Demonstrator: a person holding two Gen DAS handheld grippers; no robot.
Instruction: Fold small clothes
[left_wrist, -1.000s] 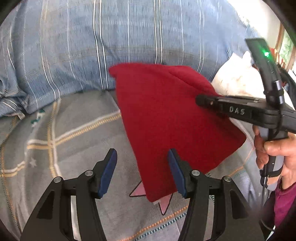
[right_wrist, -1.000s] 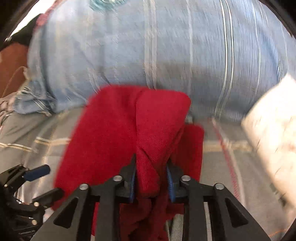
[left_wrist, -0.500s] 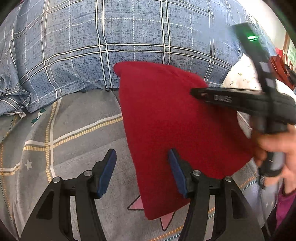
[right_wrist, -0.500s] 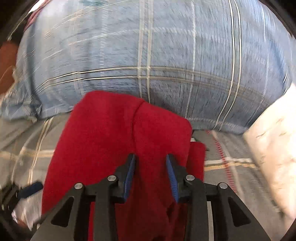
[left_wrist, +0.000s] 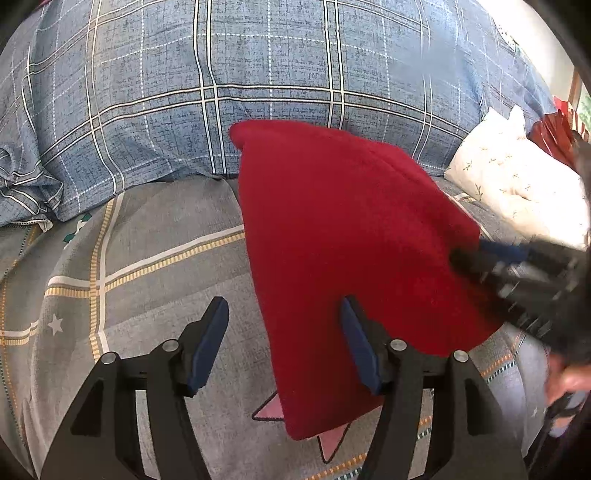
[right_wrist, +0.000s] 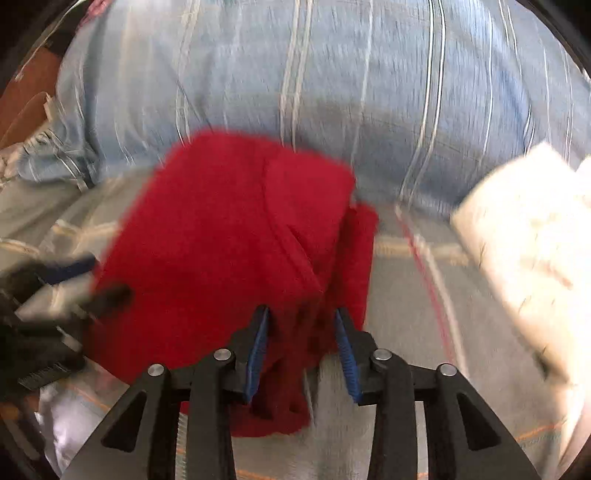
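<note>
A folded red garment (left_wrist: 351, 266) lies on the grey patterned bedsheet (left_wrist: 155, 266), its far edge against the blue plaid pillow. My left gripper (left_wrist: 284, 343) is open and empty, its right finger over the garment's left edge. My right gripper (right_wrist: 301, 350) is open, its jaws straddling the near folded edge of the red garment (right_wrist: 229, 258); the view is blurred. The right gripper also shows, blurred, at the right of the left wrist view (left_wrist: 517, 273). The left gripper shows, blurred, at the left of the right wrist view (right_wrist: 55, 288).
A large blue plaid pillow (left_wrist: 258, 74) fills the back. A white floral pillow (left_wrist: 517, 184) lies at the right, and it also shows in the right wrist view (right_wrist: 524, 240). A pink star print (left_wrist: 332, 439) on the sheet peeks from under the garment's near corner.
My right gripper let go of the red garment's fold and opened, then drew back toward the garment's near right edge. The left gripper stayed open and barely moved.
</note>
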